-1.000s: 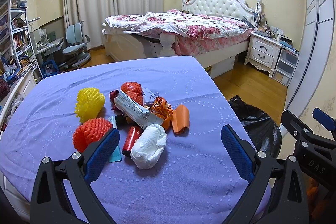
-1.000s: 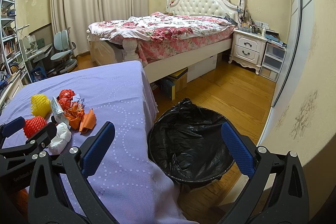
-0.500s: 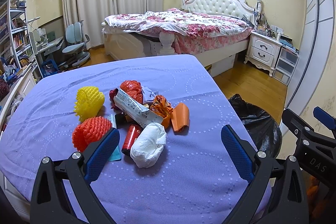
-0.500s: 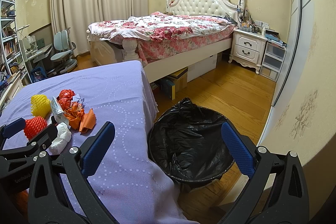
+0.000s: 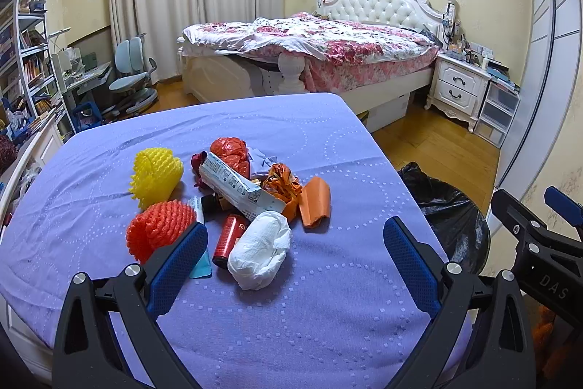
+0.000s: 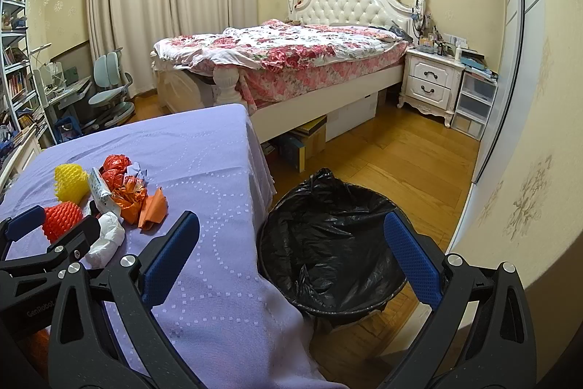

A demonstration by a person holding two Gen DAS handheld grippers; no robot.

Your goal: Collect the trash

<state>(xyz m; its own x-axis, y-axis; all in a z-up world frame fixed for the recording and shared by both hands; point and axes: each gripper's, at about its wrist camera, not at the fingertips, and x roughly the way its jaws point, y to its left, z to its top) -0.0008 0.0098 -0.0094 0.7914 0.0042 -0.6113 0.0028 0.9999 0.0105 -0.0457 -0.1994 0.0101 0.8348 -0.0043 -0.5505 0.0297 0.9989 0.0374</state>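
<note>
Purple cloth, a heap of trash and nothing grabbed yet
Left tongs (image 5: pixel 291 254) are spread wide and empty, hovering just short of the pile on the surface (image 5: pixel 328 316), with the white wad (image 5: pixel 260 250) nearest; right tongs (image 6: pixel 291 250) are also spread and empty, hanging over the gap between the surface edge and the bin (image 6: pixel 328 243), which stands on the floor right beside it. Biggest risk imo is the pile itself: the red can (image 5: pixel 227 236) lies on its side touching the wad, so a sloppy pinch could nudge it and send it rolling. The orange net (image 5: pixel 160 225) and yellow net (image 5: pixel 156 175) look squishy, so they might spring out of the tongs mid-carry. Loose cloth could also bunch up and get pinched along with the trash, dragging the other bits with it
</note>
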